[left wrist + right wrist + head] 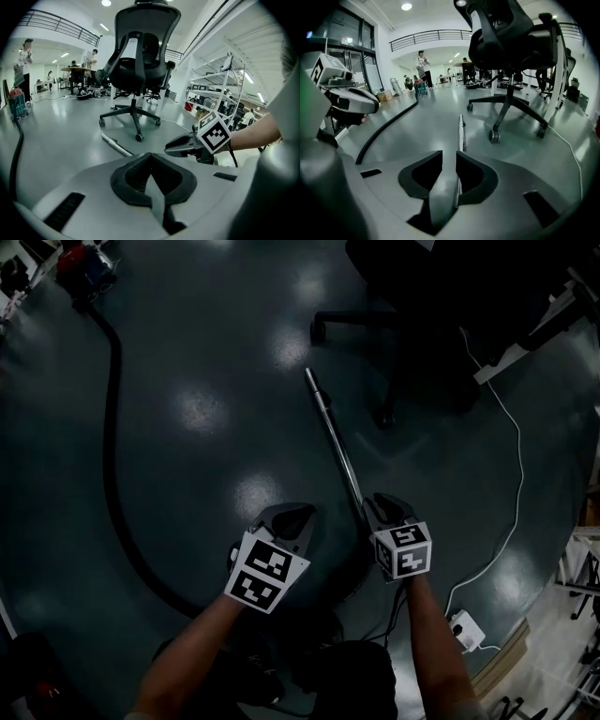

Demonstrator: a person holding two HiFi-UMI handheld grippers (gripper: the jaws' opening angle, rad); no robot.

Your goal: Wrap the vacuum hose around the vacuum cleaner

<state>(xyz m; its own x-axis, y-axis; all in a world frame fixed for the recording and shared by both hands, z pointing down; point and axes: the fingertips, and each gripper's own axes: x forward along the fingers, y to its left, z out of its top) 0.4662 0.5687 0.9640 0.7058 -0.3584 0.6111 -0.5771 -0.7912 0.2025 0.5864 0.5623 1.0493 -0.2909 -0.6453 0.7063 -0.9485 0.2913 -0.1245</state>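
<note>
The left gripper (292, 515) was closed tight, holding nothing. The right gripper's (387, 506) jaws stood slightly apart, the metal wand (333, 432) showing through their gap, unclamped. The vacuum hose (112, 427) curved from the vacuum cleaner (84, 266) at eleven o'clock toward seven.

**Right gripper view.** The right hand-held gripper (448, 158) is holding its jaws apart, with nothing pressed between the pads. Through the gap a metal wand tube (461, 134) is showing, lying on the floor (417, 121) and running away from the camera. A black hose (380, 125) is curving leftward toward a vacuum cleaner (420, 87), beside which a person (423, 63) is standing. The left hand-held gripper (370, 104) is hanging at the left edge. An office chair (506, 51) is standing at right, with a white cable (571, 151) trailing beside it.
</note>
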